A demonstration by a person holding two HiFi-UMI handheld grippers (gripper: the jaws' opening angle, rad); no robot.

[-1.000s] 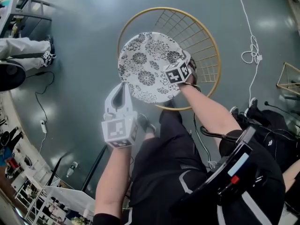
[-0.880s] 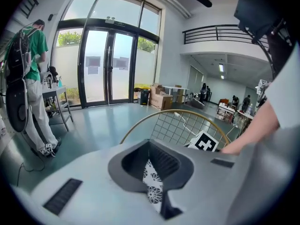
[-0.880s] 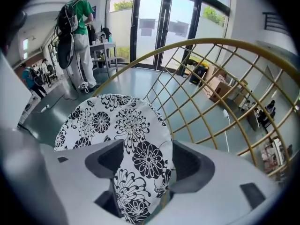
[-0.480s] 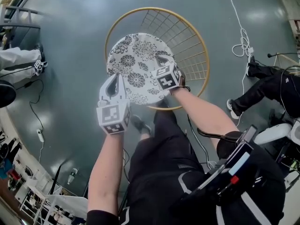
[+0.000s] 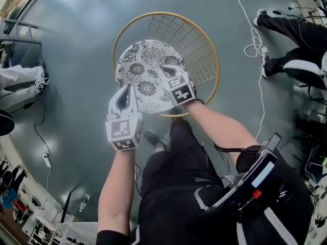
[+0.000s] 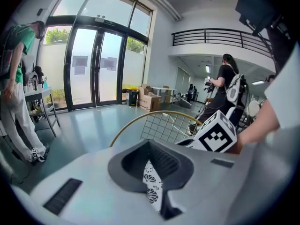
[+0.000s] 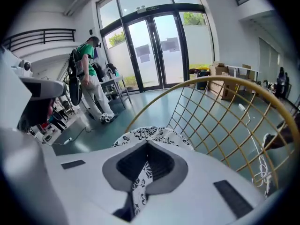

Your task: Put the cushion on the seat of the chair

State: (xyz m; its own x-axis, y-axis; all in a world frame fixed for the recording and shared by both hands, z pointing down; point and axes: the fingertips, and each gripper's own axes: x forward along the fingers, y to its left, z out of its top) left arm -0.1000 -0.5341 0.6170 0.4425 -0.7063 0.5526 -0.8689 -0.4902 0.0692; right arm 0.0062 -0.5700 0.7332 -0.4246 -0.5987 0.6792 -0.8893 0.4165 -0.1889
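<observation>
Left gripper (image 5: 126, 90) is pinched tight on the near edge of the cushion (image 5: 145, 65). Right gripper (image 5: 166, 71), jaws just closing, nips patterned fabric too. Cushion lies in the wire bowl of the chair (image 5: 200, 37), hiding the seat beneath it. From above, the right jaws are mostly covered by their own marker cube.

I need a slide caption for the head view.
Left claw and right claw pinch the floral cushion at the gold wire chair.
</observation>
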